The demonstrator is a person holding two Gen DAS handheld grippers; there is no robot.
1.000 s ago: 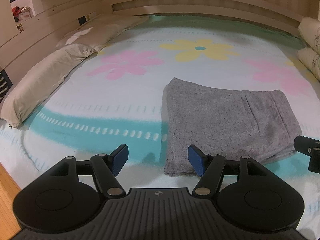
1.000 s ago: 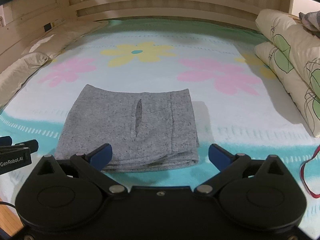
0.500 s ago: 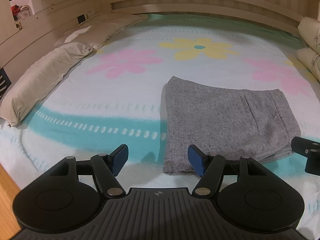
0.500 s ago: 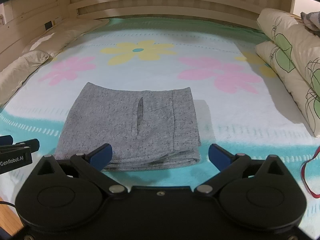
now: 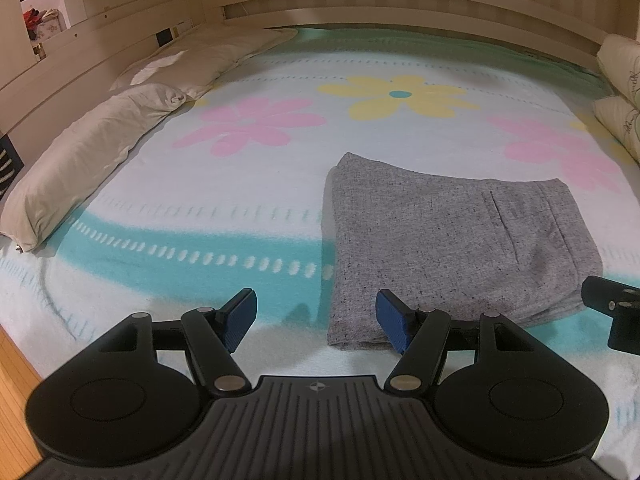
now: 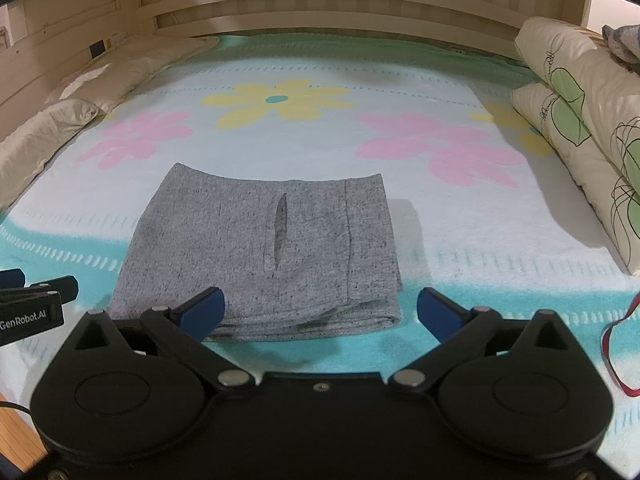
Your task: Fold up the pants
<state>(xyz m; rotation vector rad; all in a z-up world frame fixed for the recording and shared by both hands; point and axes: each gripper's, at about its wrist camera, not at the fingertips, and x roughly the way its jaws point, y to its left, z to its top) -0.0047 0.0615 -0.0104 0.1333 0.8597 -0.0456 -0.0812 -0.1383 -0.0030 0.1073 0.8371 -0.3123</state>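
Folded grey pants (image 6: 260, 252) lie on a flowered bedspread (image 6: 320, 152); both tongs (image 5: 316, 316) (image 6: 320, 308) gape empty.

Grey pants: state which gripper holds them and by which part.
Neither. The left gripper and right gripper are both open and empty; the folded grey pants lie free on the bed.

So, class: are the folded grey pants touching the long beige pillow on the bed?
Apart. The left wrist view shows the pants lying well clear of the beige pillow, with a broad stretch of the flowered bedspread bare between them.
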